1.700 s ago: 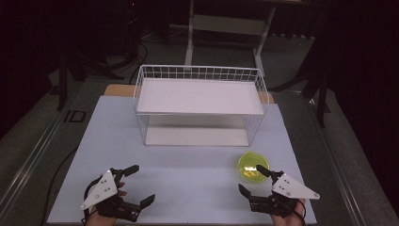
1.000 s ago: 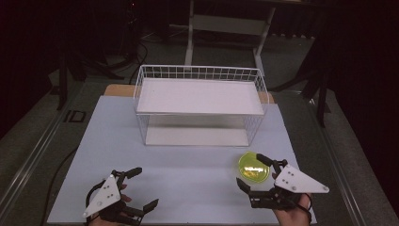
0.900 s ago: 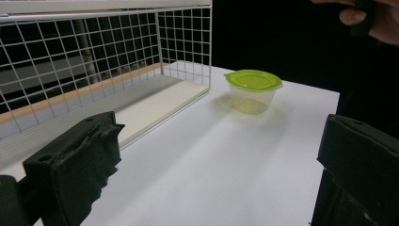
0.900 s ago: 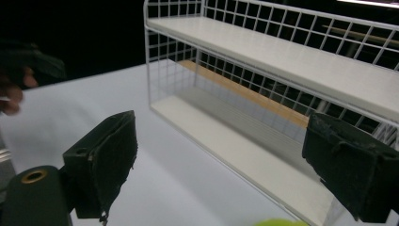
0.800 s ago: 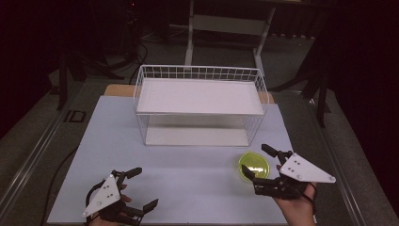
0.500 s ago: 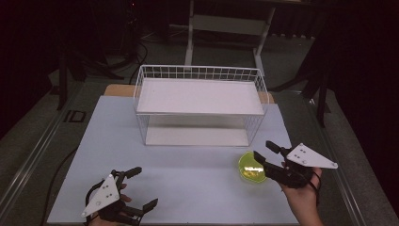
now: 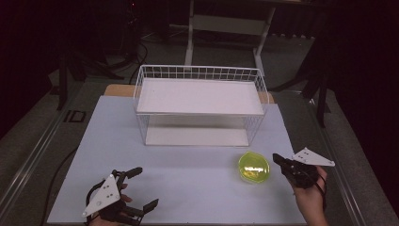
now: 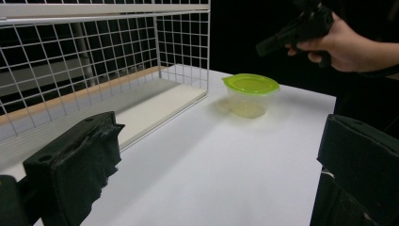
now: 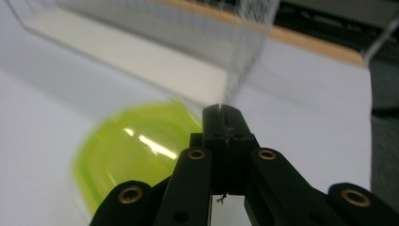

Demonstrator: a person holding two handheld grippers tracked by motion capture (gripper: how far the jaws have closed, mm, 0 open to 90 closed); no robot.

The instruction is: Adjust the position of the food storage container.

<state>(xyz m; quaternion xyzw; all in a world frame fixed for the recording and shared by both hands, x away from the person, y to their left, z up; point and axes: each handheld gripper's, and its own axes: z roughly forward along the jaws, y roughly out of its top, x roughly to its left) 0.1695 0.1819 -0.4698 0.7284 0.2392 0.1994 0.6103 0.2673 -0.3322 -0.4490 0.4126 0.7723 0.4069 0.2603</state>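
The right hand-held gripper [image 7: 277, 158] hangs just right of the tub [image 7: 254, 167], its tip pointing left toward the green lid and not touching it. Its jaws have just been closing and now meet flat against each other with nothing between them, as the right gripper view shows: the two black pads [image 9: 225, 123] are pressed together above the blurred lid [image 9: 136, 150]. In the left gripper view the same hand-held gripper [image 8: 268, 44] hovers above and beyond the tub [image 8: 250, 94], held in a hand [image 8: 341, 44].

The left hand-held gripper [image 7: 143, 188] sits low at the near left corner of the worktop [image 7: 188, 179], jaws spread wide and empty, well apart from the tub. Its own view shows the two pads [image 8: 75, 165] far apart with bare worktop between them.

The tub is clear with a green lid on, and it stands upright on the worktop, near the front right corner of the wire rack [image 7: 200, 75], outside it. The rack stands at the far middle of the worktop.
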